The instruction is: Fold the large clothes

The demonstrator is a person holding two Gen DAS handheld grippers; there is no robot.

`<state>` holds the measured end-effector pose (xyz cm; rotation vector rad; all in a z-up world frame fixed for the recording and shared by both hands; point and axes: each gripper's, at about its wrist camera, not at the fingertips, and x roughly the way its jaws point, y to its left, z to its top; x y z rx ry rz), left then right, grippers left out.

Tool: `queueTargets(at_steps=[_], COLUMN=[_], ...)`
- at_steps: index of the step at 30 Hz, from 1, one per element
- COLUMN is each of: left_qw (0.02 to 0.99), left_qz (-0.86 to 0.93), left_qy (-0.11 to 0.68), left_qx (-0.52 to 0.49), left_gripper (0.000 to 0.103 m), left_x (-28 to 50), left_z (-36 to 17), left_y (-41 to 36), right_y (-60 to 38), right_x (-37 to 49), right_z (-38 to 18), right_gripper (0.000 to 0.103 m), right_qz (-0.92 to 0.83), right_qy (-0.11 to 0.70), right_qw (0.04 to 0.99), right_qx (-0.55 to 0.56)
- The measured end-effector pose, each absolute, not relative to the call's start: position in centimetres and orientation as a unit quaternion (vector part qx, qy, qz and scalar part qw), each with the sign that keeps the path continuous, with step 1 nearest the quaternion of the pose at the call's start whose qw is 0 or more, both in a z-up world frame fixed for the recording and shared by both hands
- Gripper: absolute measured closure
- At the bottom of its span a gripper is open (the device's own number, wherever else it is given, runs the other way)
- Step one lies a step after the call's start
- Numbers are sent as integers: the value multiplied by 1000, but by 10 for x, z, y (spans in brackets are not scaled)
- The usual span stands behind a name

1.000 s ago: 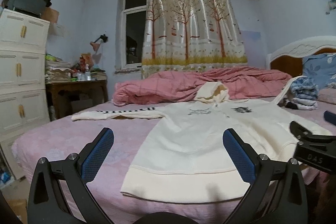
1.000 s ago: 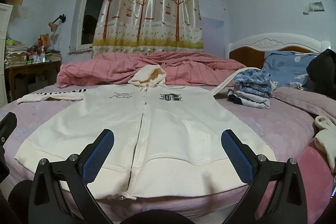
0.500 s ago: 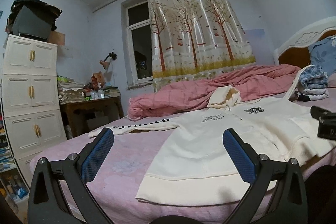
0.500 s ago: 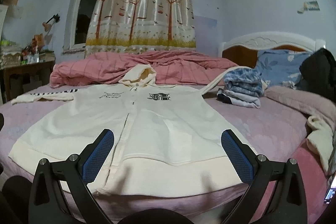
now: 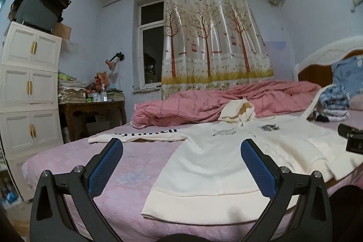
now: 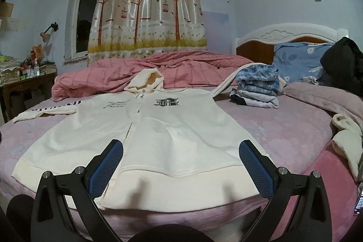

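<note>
hoodie [image 6: 158, 128] looks soft, floppy and bulky on the bed [image 6: 283, 128]; your left hand-held gripper [image 5: 181, 165] and right hand-held gripper [image 6: 180, 165] are spread, so pinch its ribbed hem corners.

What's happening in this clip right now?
A person holds a gripper in each hand over a bed. A cream hoodie lies spread flat, front up, one sleeve out to the side and the other running up toward a pile of folded clothes. The left gripper and right gripper are both open near the hem, holding nothing. No fold has been made yet.
</note>
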<state>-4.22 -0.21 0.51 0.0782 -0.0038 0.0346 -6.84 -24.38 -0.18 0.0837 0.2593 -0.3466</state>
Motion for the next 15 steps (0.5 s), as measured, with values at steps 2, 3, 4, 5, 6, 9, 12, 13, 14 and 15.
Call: queueTargets(at_steps=[2,3,4,5,6,9,12,13,14,15], left_qw=[999,999,1000,1000,1000,999,999,1000,1000,1000], left_qz=[14,12,11,11,11,11,10,7,7,7], left_qy=[-2,-1,1,2,2,1,1,1,-1,-1], left_qx=[32,30,29,29,29,30,30,30,29,29], left_gripper=[0,0,0,0,0,0,0,0,0,0], left_x=[-42,-41,-41,-40,-40,-40,-39,-39,-40,-40], left_z=[6,6,6,6,6,7,6,6,6,5], left_y=[1,2,2,3,3,3,3,4,3,3], right_y=[-245,-245,-245,-245,-245,-244,-241,-240,-240,-239], right_x=[-69,-69,-69,-69,-70,-69,-65,-65,-65,-65], right_z=[-2,-2,-1,-1,-1,0,-1,0,0,-1], right_gripper=[0,0,0,0,0,0,0,0,0,0], right_qz=[-171,-170,-169,-169,-168,-155,-156,-154,-151,-151], right_qy=[129,129,129,129,129,131,138,139,138,138], right_qw=[976,976,976,976,976,978,977,977,978,978], right_qx=[40,41,41,42,42,44,40,39,38,37])
